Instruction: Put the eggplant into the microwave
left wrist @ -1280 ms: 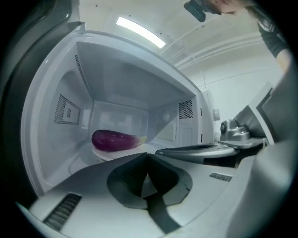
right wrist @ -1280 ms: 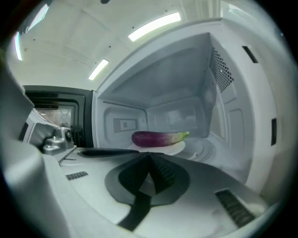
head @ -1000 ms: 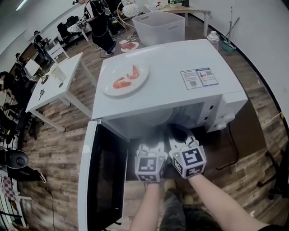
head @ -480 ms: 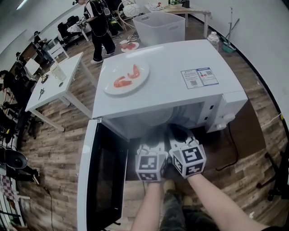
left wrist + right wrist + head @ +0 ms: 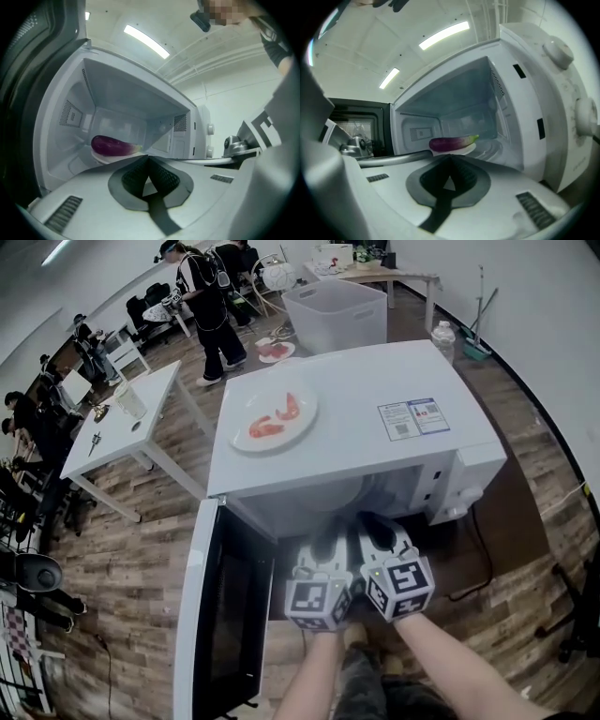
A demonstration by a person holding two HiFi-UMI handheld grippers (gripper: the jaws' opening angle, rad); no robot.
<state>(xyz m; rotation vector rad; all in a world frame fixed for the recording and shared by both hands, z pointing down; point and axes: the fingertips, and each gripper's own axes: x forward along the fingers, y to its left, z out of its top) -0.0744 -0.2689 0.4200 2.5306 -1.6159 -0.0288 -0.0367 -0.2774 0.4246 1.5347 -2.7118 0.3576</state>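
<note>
The white microwave (image 5: 347,418) stands with its door (image 5: 220,615) swung open to the left. Inside, a purple eggplant (image 5: 112,146) with a green stem lies on a white plate (image 5: 465,149) on the cavity floor; the right gripper view shows the eggplant (image 5: 449,143) too. My left gripper (image 5: 325,549) and right gripper (image 5: 375,529) sit side by side at the mouth of the cavity and point in. Both are short of the eggplant. The left gripper (image 5: 149,158) is shut on nothing, and so is the right gripper (image 5: 450,158).
A plate of red food (image 5: 274,420) rests on top of the microwave. The control knobs (image 5: 557,50) are on the right of the opening. Beyond stand a white table (image 5: 122,423), a white bin (image 5: 339,306), a water bottle (image 5: 444,334) and a person (image 5: 211,306).
Both grippers stay shut at the microwave's opening. The head view has tilted a little, and the person at the back has stepped to the right.
</note>
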